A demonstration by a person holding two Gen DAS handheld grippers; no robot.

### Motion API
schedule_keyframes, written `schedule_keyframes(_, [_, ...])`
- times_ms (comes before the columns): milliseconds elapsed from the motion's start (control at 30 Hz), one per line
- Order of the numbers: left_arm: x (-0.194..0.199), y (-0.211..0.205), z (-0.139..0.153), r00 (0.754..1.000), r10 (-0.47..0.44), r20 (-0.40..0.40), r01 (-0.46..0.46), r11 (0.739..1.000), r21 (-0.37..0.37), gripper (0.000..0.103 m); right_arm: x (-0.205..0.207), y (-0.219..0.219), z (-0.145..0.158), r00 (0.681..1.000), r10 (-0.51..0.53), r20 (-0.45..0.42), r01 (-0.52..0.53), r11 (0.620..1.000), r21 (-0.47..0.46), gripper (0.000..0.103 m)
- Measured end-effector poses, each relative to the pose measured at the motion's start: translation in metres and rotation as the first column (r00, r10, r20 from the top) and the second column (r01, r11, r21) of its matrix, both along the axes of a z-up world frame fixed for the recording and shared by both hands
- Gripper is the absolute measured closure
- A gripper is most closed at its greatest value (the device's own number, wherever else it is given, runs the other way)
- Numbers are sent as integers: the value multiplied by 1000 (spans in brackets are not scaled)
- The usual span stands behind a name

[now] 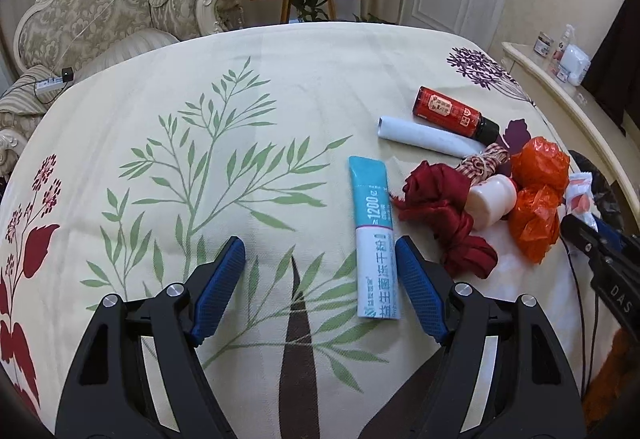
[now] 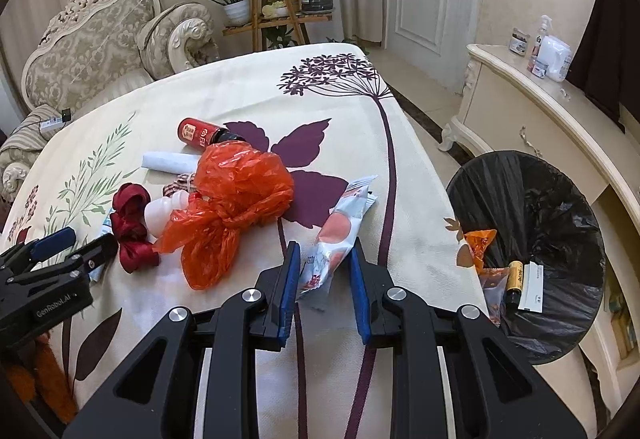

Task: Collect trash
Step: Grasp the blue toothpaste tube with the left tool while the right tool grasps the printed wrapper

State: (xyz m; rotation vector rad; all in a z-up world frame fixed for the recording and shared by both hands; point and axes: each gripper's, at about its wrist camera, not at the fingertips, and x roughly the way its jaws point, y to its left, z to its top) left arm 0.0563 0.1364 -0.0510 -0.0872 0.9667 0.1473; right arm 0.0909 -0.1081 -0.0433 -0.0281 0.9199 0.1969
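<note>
Right claw (image 2: 325, 281) narrowed around a peach-printed snack wrapper (image 2: 335, 235), both blue pads against its sides. Wrapper lying on the floral-clothed surface (image 2: 248, 87), long axis running straight ahead from the claw and leaning slightly right, near end tucked between the fingers, far end well beyond the tips. Black-lined trash bin (image 2: 532, 251) off to the right of this claw, beside the surface's edge, already holding scraps. Claw tilted steeply downward toward the cloth.

Left claw (image 1: 320, 271) spread wide, holding nothing, also angled down. Teal-and-white tube-shaped packet (image 1: 374, 239) lying just inside its right finger, long axis pointing away from the claw, apparently touching or nearly touching that pad. Further right of it: a dark red ribbon (image 1: 444, 215), crumpled orange plastic bag (image 1: 538, 191), small white bottle (image 1: 491, 201).

Probable next move: lifting the wrapper and carrying it rightward to the bin; right hand clearly nearer.
</note>
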Motion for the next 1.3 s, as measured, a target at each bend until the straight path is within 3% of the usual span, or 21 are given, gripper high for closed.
schedule_keyframes(133, [6, -7, 1, 999, -31, 12, 31, 999, 21, 39, 1, -2, 0, 1000, 1, -1, -1, 1000, -1, 77])
schedule_keyframes(267, [7, -7, 1, 999, -50, 21, 50, 999, 0, 46, 0, -2, 0, 1000, -1, 1, 1, 1000, 9, 61])
schedule_keyframes(567, [1, -4, 2, 995, -84, 48, 85, 996, -26, 76, 0, -3, 0, 1000, -9, 7, 9, 1000, -5, 60])
schedule_keyframes(633, [-1, -2, 3, 994, -96, 56, 98, 994, -46, 85, 0, -2, 0, 1000, -6, 9, 6, 1000, -9, 64])
schedule_keyframes(833, [-4, 5, 3, 993, -100, 70, 106, 990, -96, 89, -1, -1, -1, 1000, 12, -3, -12, 1000, 2, 89])
schedule_keyframes(1300, [-19, 6, 18, 987, -93, 134, 109, 987, -118, 92, -9, -7, 8, 999, 15, 34, -15, 1000, 16, 90])
